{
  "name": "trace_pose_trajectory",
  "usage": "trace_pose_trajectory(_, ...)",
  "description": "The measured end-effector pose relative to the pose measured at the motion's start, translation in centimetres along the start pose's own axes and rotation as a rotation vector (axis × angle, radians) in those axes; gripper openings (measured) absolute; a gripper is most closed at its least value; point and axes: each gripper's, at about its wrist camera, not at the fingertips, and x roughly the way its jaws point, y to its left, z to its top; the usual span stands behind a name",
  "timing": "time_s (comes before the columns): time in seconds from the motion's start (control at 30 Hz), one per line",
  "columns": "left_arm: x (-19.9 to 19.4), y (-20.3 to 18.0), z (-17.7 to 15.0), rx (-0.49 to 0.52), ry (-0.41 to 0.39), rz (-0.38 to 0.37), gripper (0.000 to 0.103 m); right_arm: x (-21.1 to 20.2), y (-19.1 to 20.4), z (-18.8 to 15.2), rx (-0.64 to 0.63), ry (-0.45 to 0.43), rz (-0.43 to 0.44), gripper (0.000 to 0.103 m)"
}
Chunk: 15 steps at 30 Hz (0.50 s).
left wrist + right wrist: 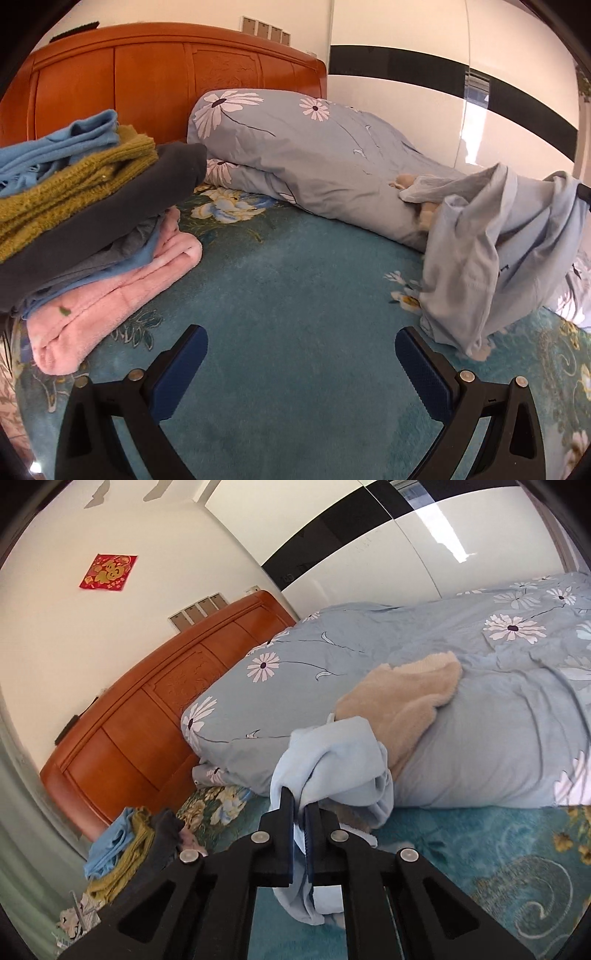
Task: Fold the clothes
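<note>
Between the jaws of the right gripper point(300, 808) a fold of the pale blue garment point(332, 768) is clenched, the two pads pressed nearly together on the cloth. Part of that garment bunches up just beyond the fingertips and part hangs down below them, over the teal floral bedspread point(480, 853). Behind the bunched cloth lies a beige fleecy garment point(399, 709), resting on the rolled blue daisy-print quilt point(498, 701). Far off to the left of these jaws sits the stack of folded clothes point(125, 845), close to the orange wooden headboard point(147, 716).

Over on the other side, the left gripper point(301, 356) has its jaws spread wide and released, with only the bedspread point(295, 288) between the blue pads. Just beyond and right of its right finger the pale blue garment point(491, 258) hangs in a lifted clump, its lower edge touching the bed. Left of the jaws, the stack point(85, 206) shows pink at the bottom, then grey, dark, olive knit and blue on top.
</note>
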Motion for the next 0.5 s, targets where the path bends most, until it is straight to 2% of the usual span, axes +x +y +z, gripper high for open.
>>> trace_pose_trajectory(0.17,-4.4,-3.0,-2.6,0.106,0.021,-0.049,0.103,-7.9,-1.4,-3.1,-0.01,-0.003,-0.027,0.004)
trace_pose_trajectory(0.37,-8.8,-8.0,-4.7,0.152,0.052,-0.235,0.103,-18.2,-1.6,-5.8,-0.019,-0.067,-0.074,0.004)
trace_pose_trajectory(0.5,-11.2,-11.4,-5.8,0.231,0.043,-0.267,0.103,-23.9,-3.4,-8.2,-0.023,-0.1,-0.19,0.004)
